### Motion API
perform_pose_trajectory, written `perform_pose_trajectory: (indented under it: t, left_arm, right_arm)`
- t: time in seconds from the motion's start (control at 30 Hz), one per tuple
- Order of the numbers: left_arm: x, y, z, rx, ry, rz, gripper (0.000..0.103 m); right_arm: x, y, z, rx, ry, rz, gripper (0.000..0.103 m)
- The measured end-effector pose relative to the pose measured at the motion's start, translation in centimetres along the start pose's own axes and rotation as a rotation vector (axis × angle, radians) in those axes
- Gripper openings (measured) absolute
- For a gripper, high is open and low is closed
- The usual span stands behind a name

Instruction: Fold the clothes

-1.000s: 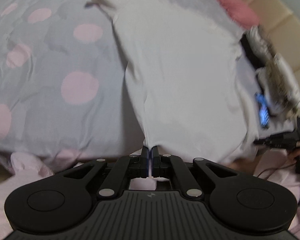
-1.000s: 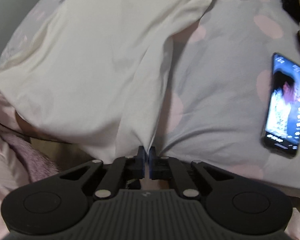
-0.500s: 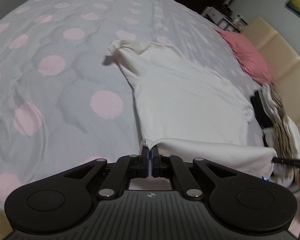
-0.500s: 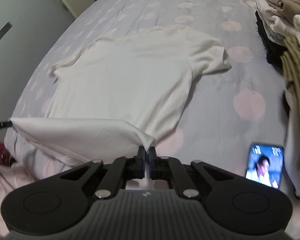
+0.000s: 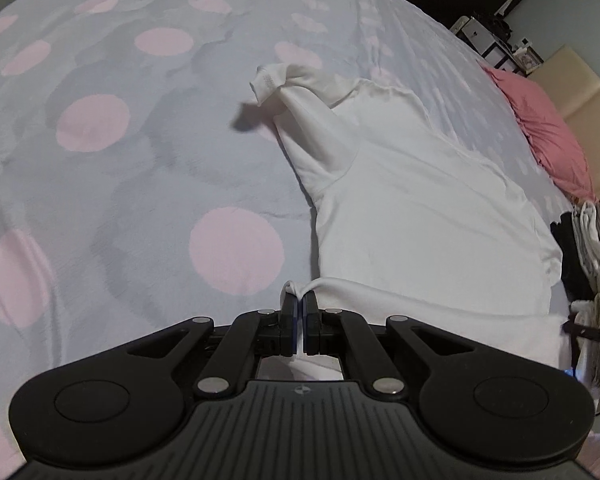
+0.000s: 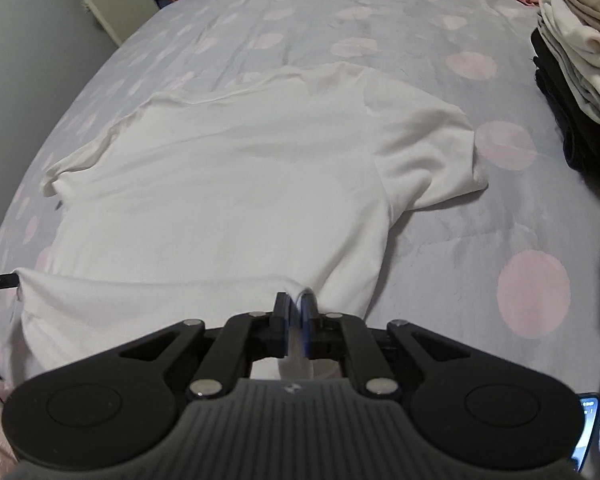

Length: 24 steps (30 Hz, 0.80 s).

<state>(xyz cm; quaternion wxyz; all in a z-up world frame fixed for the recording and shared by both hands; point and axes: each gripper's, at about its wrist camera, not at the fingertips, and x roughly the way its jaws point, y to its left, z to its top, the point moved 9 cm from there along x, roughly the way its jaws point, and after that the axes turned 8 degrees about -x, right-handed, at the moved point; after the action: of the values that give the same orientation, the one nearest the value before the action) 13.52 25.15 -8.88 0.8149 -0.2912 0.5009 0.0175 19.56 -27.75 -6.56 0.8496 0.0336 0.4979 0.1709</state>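
A white T-shirt [image 6: 236,184] lies spread on the dotted bedspread [image 5: 120,200]. The left gripper [image 5: 299,307] and right gripper [image 6: 295,305] each pinch a bottom corner, apparently to hold the hem taut for folding toward the collar.

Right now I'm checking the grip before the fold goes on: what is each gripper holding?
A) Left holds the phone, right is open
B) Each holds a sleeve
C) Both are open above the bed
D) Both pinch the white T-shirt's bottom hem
D: the left gripper and right gripper each clamp a hem corner of the white T-shirt; both sleeves lie free on the bedspread.
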Motion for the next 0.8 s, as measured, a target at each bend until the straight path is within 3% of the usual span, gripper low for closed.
perform_pose_trajectory:
  t: [0.17, 0.23, 0.3, 0.5, 0.63, 0.8]
  left_arm:
    - [-1.1, 0.2, 0.9, -0.009, -0.067, 0.008, 0.001]
    - [-2.0, -0.3, 0.7, 0.061, -0.100, 0.019, 0.001]
    - [-2.9, -0.5, 0.0, 0.122, -0.127, 0.042, 0.005]
    - [-4.0, -1.5, -3.2, 0.443, -0.160, 0.150, 0.032]
    - [-3.4, -1.2, -5.8, 0.608, -0.141, 0.240, 0.035]
    - [-2.1, -2.0, -7.2, 0.800, -0.179, 0.336, 0.038]
  right_arm:
    - [-0.6, 0.2, 0.4, -0.046, -0.035, -0.038, 0.017]
    - [-1.3, 0.0, 0.4, -0.063, -0.063, -0.068, 0.031]
    - [-1.9, -0.4, 0.2, -0.067, -0.081, -0.083, 0.032]
    - [-3.4, -1.8, -1.3, -0.042, -0.101, -0.091, 0.033]
    - [-3.9, -2.3, -2.4, -0.023, -0.101, -0.084, 0.034]
    - [-3.9, -2.2, -3.5, -0.020, -0.090, -0.083, 0.037]
